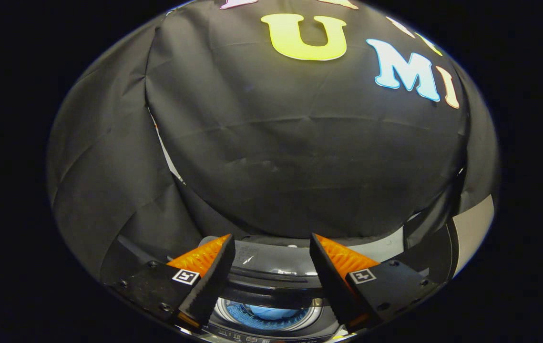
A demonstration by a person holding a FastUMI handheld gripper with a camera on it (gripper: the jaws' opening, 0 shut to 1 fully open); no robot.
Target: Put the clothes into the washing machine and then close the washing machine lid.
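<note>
Clothes [271, 313], seen as a blue bundle, are found inside the drum of the washing machine [271, 281], below and between the fingers. The lid [276, 259] is seen raised behind the drum opening. The gripper [271, 245] is held spread wide above the machine, with nothing between its fingers.

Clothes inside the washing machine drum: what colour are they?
Light blue clothes, seen in the gripper view, lying in the washing machine drum below the open gripper.
</note>
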